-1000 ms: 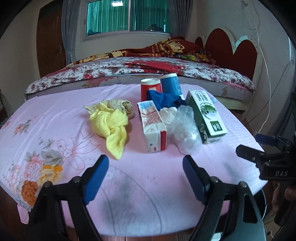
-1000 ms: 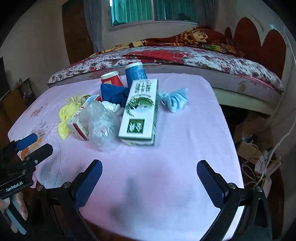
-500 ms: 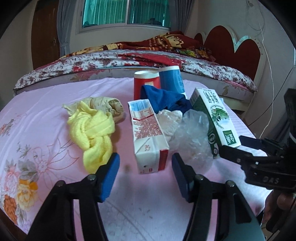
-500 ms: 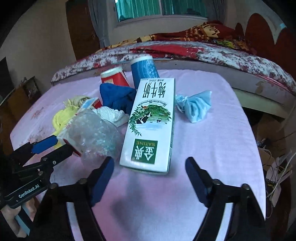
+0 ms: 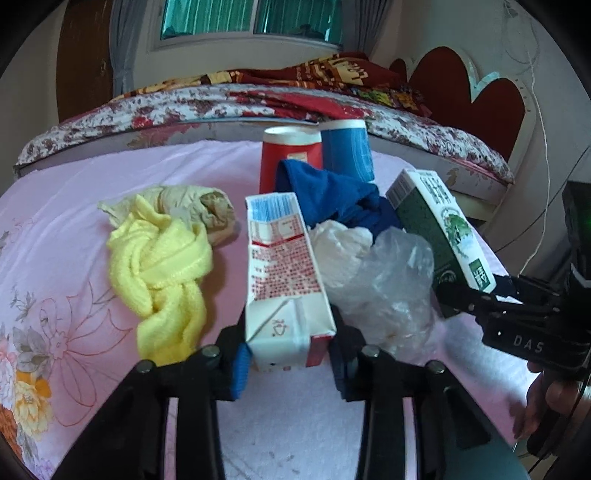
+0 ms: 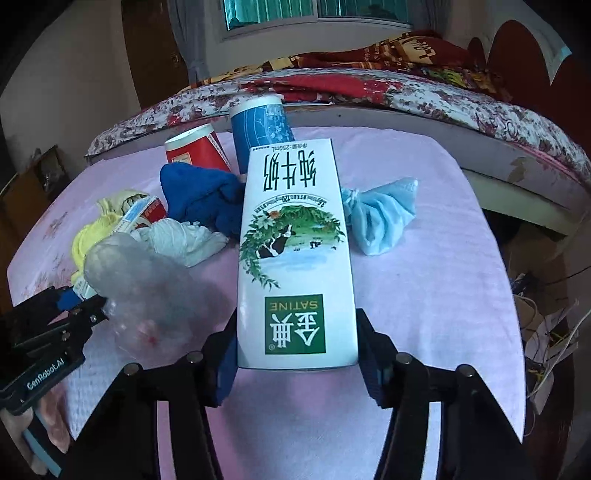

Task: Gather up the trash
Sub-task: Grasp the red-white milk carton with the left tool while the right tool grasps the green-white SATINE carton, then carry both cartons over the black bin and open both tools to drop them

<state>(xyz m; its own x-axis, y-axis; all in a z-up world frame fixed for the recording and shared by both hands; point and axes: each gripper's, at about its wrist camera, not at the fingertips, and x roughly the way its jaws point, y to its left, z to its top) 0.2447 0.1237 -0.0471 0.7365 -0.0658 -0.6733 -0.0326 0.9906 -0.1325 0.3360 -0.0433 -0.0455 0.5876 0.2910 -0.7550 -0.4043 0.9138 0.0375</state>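
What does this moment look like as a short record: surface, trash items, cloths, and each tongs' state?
surface: pink floral tablecloth
left tongs: jaws just closing on the red-and-white carton, pads at its sides
right tongs: jaws just closing on the green-and-white milk carton, pads at its sides
other trash: clear plastic bag, red cup, blue cup
cloths: yellow cloth, dark blue cloth, light blue bundle

Floral bed [image 5: 229,107]; curtained window [image 6: 317,14]
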